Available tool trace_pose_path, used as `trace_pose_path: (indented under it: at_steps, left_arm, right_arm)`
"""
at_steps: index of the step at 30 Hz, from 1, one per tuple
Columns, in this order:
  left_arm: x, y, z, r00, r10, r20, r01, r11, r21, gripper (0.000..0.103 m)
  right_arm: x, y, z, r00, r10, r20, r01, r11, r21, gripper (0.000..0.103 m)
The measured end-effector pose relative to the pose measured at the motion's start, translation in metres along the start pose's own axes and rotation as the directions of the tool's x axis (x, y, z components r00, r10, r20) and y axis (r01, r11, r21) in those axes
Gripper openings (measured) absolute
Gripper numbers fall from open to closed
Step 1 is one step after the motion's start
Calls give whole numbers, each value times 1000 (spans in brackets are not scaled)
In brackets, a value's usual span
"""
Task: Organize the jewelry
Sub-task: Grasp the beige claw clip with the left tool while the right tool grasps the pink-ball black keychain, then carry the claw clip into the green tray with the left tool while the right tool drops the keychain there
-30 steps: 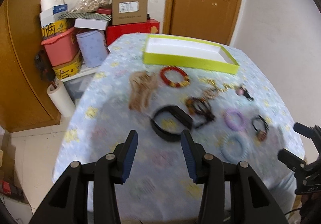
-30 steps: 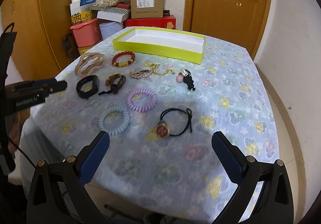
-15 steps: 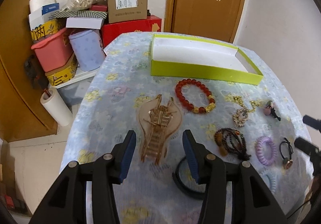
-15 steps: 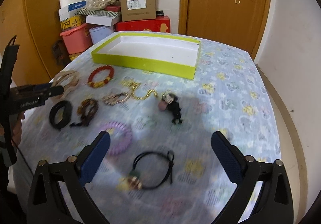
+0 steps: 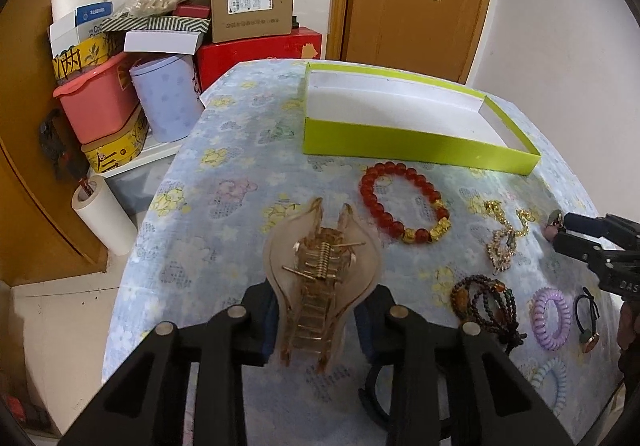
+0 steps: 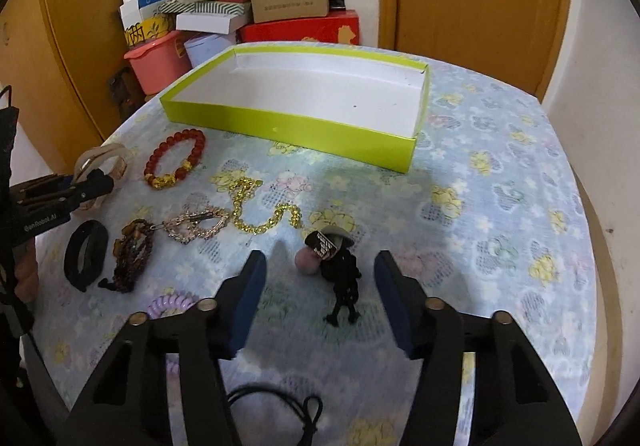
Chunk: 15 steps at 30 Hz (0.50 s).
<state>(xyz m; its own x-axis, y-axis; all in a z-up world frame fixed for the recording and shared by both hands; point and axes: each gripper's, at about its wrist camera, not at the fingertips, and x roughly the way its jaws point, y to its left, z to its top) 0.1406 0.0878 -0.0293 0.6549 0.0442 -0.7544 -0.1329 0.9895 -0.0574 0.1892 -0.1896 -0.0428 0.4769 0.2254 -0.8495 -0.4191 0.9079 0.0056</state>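
Left gripper (image 5: 316, 320) closing around translucent claw clip (image 5: 320, 266); right gripper (image 6: 320, 294) closing, unclenched (black-tasselled charm (image 6: 334, 258) between).

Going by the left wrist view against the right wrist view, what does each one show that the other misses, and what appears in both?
Only the left wrist view shows the pale blue coil hair tie and the left tool closing around the clear hair claw, pads seemingly just short of it.

Only the right wrist view shows the right tool closing around the black charm with a pink ball, not yet touching it.

Both show the green tray, red bead bracelet, gold chain, purple coil hair tie and flowered tablecloth.
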Motion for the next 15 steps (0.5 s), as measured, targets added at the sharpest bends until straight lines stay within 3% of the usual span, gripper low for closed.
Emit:
trace_pose_path:
  at_steps: [4,5,8,11,15]
  left_arm:
    - [0,1,1,1000,-3,8,3,1000,-3,32]
    - [0,2,1,1000,-3,10,3,1000,-4,32]
    - [-2,3,1,1000,4,18,-4,1000,-2,32]
    - [-7,3,1,1000,3,25,-3,1000,-7,31]
    - [-17,5,2,999,-3,36,3,1000,-14,31]
  right_arm:
    - [5,0,2,1000,12,-11,-12,1000,-4,41]
    - [5,0,3,1000,17,-14,-17,1000,-1,34]
    - [5,-1,3,1000,18,-17,-18,1000,7,31]
    - [2,-2,2,999,29,-16,-28,999,20,18]
    - [-8,-1,2,1000,29,4,-29,999,22,18]
